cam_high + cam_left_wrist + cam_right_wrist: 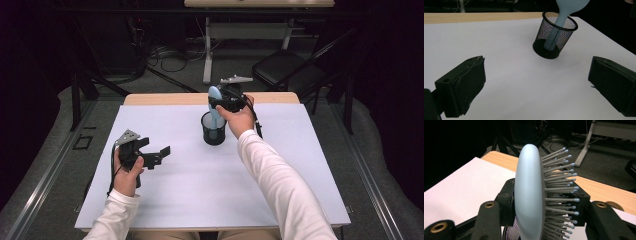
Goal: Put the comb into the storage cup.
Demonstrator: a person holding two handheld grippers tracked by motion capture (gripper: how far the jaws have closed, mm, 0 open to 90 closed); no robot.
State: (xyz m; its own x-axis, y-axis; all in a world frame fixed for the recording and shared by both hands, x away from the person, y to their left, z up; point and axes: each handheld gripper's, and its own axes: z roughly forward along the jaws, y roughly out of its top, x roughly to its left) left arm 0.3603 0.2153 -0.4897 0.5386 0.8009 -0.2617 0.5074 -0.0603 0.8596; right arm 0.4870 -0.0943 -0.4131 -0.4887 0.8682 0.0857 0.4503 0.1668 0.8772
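A light blue hairbrush (215,97) stands upright with its handle down inside a black mesh cup (214,131) at the middle back of the white table top (175,195). My right gripper (218,103) is shut on the brush head just above the cup. In the right gripper view the jaws press both sides of the hairbrush (529,195), one on its smooth back and one on its bristles; the right gripper (544,205) hides the cup's rim. My left gripper (156,148) is open and holds nothing, low over the table at the left. The left gripper (537,75) faces the mesh cup (540,37) and the hairbrush (569,6).
The table's wooden back edge (165,98) runs behind the cup. Beyond it stand a folding chair (285,70), a second table's leg (207,50) and cables (165,55) on the floor. White surface lies between the two grippers.
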